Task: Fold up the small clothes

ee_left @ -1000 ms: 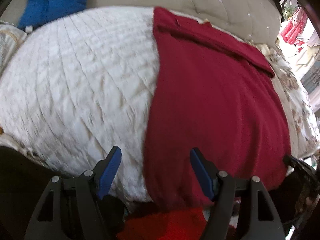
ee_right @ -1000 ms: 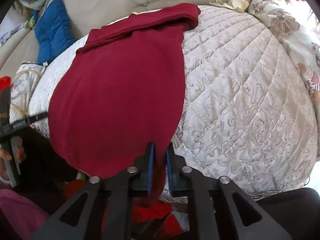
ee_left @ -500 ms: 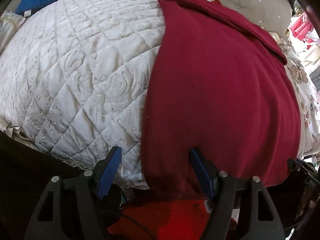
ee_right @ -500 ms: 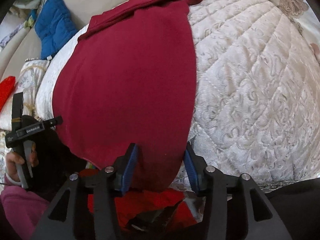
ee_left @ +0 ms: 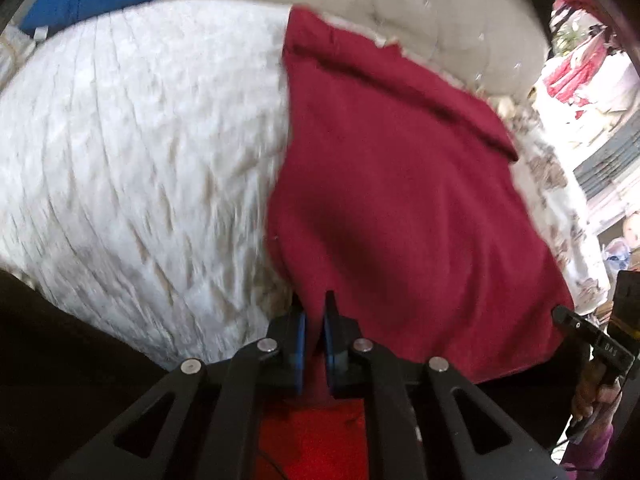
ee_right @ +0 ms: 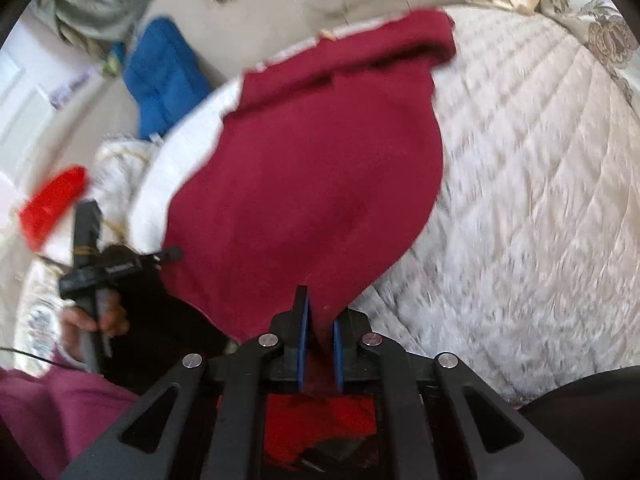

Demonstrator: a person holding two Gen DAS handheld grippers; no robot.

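Note:
A dark red garment (ee_left: 400,184) lies spread on a white quilted bed (ee_left: 140,152), its far end folded over near the headboard. My left gripper (ee_left: 314,312) is shut on the garment's near left corner at the bed's front edge. My right gripper (ee_right: 318,312) is shut on the garment's (ee_right: 312,184) near right corner. Each gripper shows at the side of the other's view: the right one (ee_left: 592,344), the left one (ee_right: 104,268).
A blue cushion (ee_right: 164,76) lies by the beige tufted headboard (ee_left: 440,28). Bright red cloth (ee_left: 316,436) lies below the bed's front edge. A red item (ee_right: 52,208) sits left. Floral bedding (ee_right: 600,28) is at the far right.
Both grippers were open half a second ago and have closed on the garment's near corners. The right gripper had been shut a second ago, opened, then closed again. Views are motion-blurred.

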